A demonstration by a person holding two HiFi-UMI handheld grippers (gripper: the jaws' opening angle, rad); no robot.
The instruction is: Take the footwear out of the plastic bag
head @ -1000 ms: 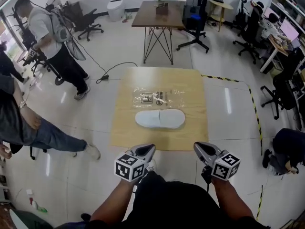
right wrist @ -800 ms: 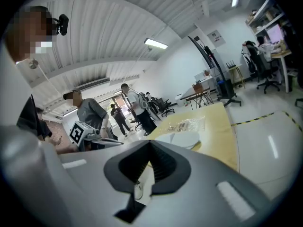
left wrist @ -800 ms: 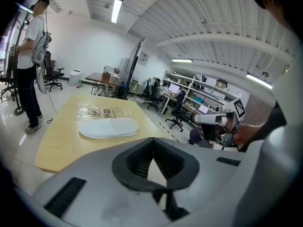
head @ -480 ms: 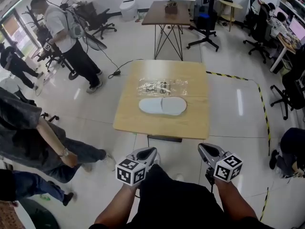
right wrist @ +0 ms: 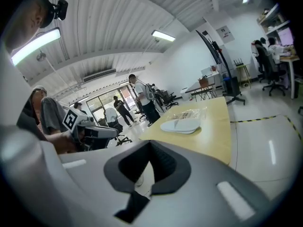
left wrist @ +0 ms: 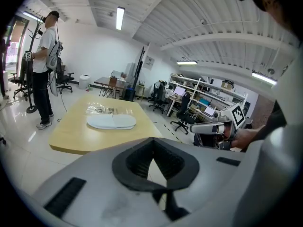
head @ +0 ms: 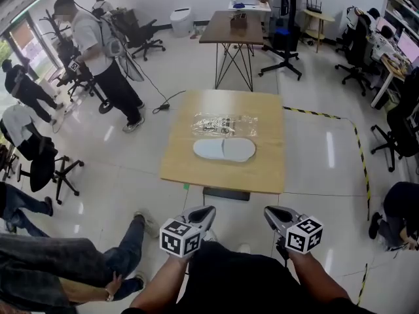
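Left hand-held gripper [head: 207, 210] and right hand-held gripper [head: 270, 212] are both clenched and empty, low by the person's body and well apart from the counter [head: 186, 170]. White footwear [head: 224, 150] lies mid-counter, just near of the clear plastic bag [head: 222, 123] and seemingly already outside it. If any film still covers it, the person should step close first, pin the bag and draw the footwear nearward.

Both forearms [head: 160, 285] rise from 6 o'clock, with the left gripper [head: 208, 210] near 6 and the right gripper [head: 269, 210] near 5, each empty, jaws closed, tips converging toward 12.
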